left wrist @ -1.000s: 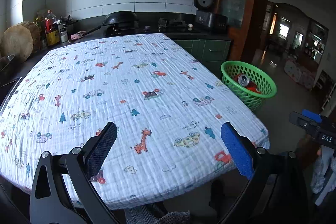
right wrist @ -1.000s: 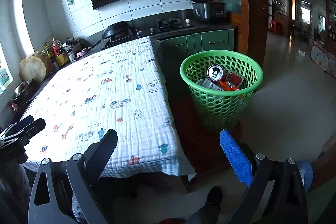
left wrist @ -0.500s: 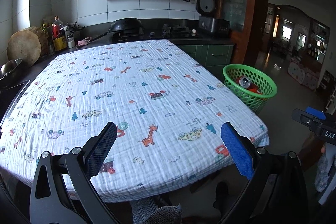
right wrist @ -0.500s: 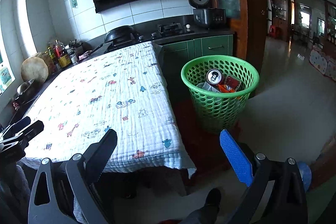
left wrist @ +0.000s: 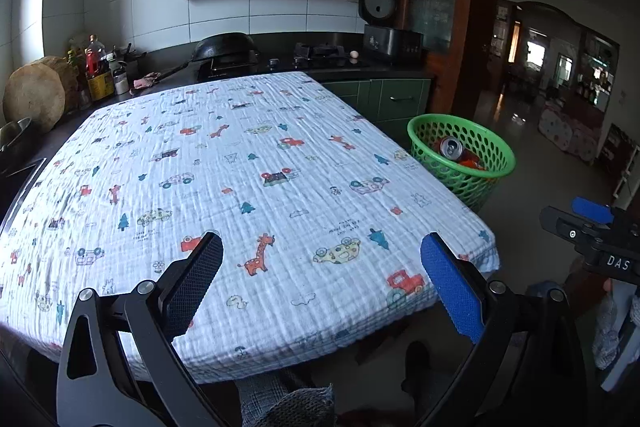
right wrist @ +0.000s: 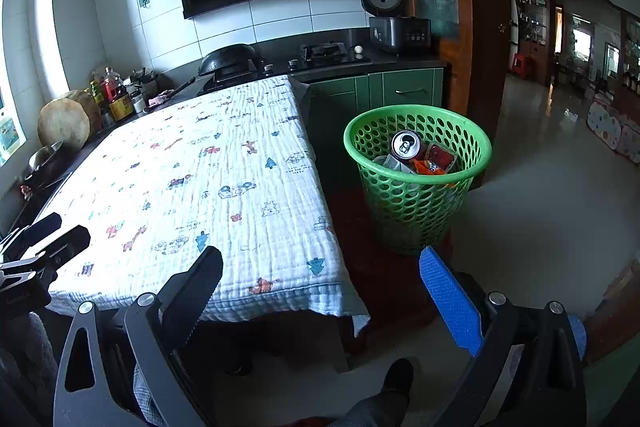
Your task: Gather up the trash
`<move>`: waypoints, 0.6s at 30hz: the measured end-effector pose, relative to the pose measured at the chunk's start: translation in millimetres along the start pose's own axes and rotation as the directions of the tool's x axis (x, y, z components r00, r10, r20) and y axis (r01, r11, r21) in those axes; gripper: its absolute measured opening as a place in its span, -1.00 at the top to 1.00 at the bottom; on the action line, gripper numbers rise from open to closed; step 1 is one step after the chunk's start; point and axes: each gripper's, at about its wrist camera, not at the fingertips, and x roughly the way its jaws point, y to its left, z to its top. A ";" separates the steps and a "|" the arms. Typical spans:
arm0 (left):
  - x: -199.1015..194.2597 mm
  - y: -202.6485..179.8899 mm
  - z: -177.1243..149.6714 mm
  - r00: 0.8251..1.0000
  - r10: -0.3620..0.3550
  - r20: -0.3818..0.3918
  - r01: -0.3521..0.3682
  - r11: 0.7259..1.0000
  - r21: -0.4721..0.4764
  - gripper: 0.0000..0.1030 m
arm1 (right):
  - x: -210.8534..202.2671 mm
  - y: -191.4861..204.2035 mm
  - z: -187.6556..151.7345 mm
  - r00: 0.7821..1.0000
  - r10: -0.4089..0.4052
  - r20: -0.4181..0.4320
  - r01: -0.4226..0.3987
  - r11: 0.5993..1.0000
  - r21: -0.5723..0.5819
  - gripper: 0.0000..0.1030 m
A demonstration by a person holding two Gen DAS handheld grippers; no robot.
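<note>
A green perforated basket (right wrist: 416, 183) stands on the floor right of the table; it also shows in the left wrist view (left wrist: 464, 155). It holds a drink can (right wrist: 406, 145), red and orange wrappers (right wrist: 434, 163) and other trash. The table (left wrist: 240, 167) carries a white cloth with cartoon prints; I see no trash on it. My left gripper (left wrist: 320, 267) is open and empty above the table's near edge. My right gripper (right wrist: 320, 283) is open and empty, held off the table's near right corner, short of the basket.
A dark kitchen counter (right wrist: 320, 63) with a wok, stove, rice cooker and bottles runs behind the table. Green cabinets (right wrist: 384, 95) stand behind the basket. A wooden door frame and open floor (right wrist: 552, 195) lie to the right. The person's foot (right wrist: 396, 379) is below.
Both grippers have pulled back and risen slightly, so the table and basket look a little farther away. Both stay open and empty.
</note>
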 end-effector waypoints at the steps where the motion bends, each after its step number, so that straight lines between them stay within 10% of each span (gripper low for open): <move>1: 0.9 -0.7 -0.3 1.000 0.001 -0.002 -0.001 1.000 0.000 -0.90 | 0.1 0.1 -0.1 1.000 -0.001 0.000 0.001 1.000 -0.002 -0.86; 18: 1.6 -6.8 -0.5 1.000 0.010 -0.011 -0.010 1.000 0.013 -0.90 | 0.3 -3.0 -3.3 1.000 0.002 0.000 -0.002 1.000 -0.001 -0.86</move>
